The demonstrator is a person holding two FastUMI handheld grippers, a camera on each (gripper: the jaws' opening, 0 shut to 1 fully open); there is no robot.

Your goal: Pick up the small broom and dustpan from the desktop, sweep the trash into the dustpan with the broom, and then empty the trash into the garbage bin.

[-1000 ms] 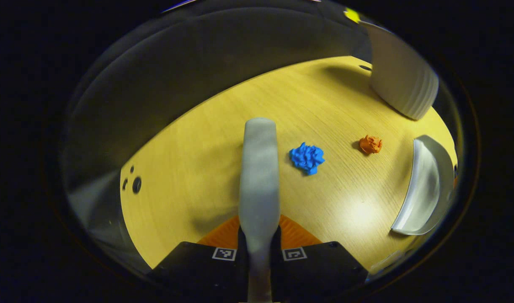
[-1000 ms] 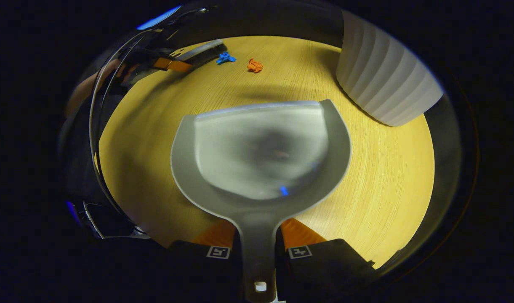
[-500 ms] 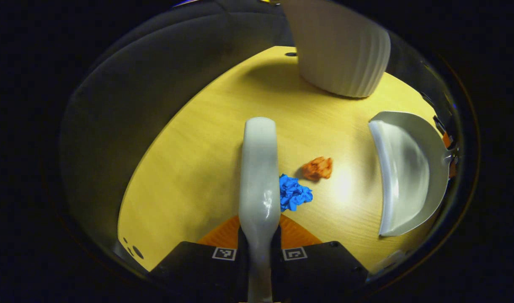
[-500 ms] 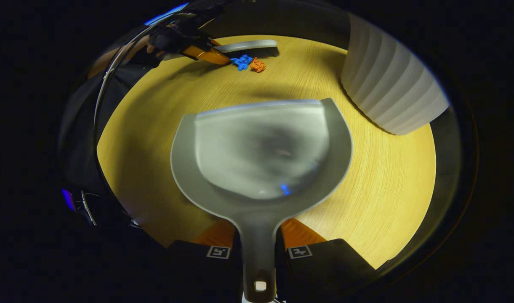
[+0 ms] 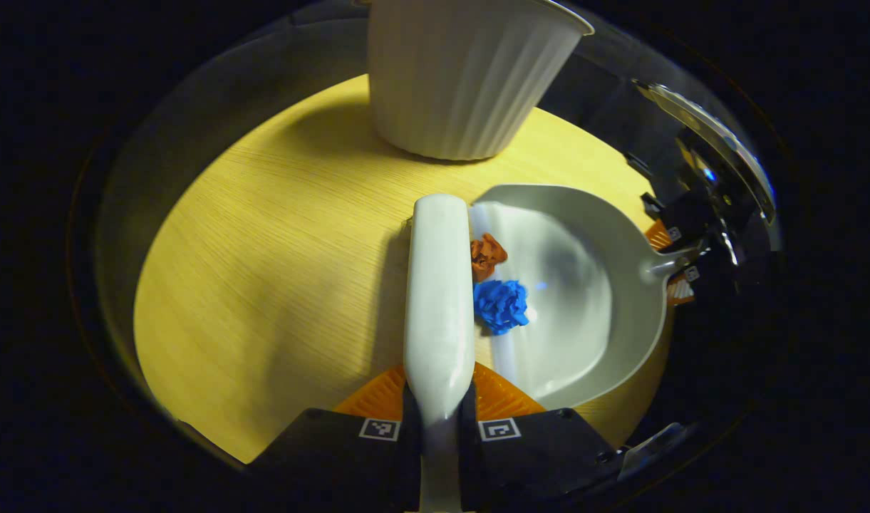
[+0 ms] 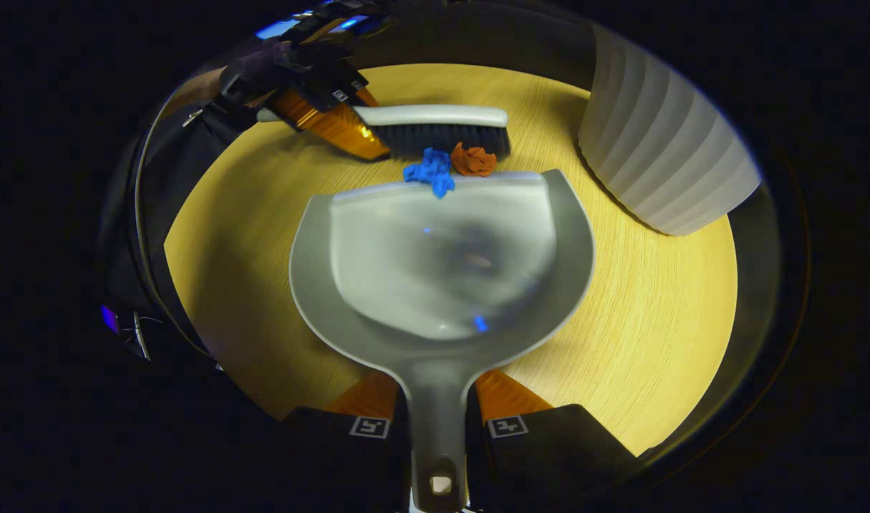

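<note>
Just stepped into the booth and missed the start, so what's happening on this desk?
A person is sweeping up with two tongs. The left tongs grip a small broom; the right tongs grip a dustpan lying on the desk. The bristles are pushing a blue scrap and an orange scrap onto the pan's front lip. The white ribbed bin stands close by.

Dim, warm overhead light (fisheye-warped edges), soft shadows.
</note>
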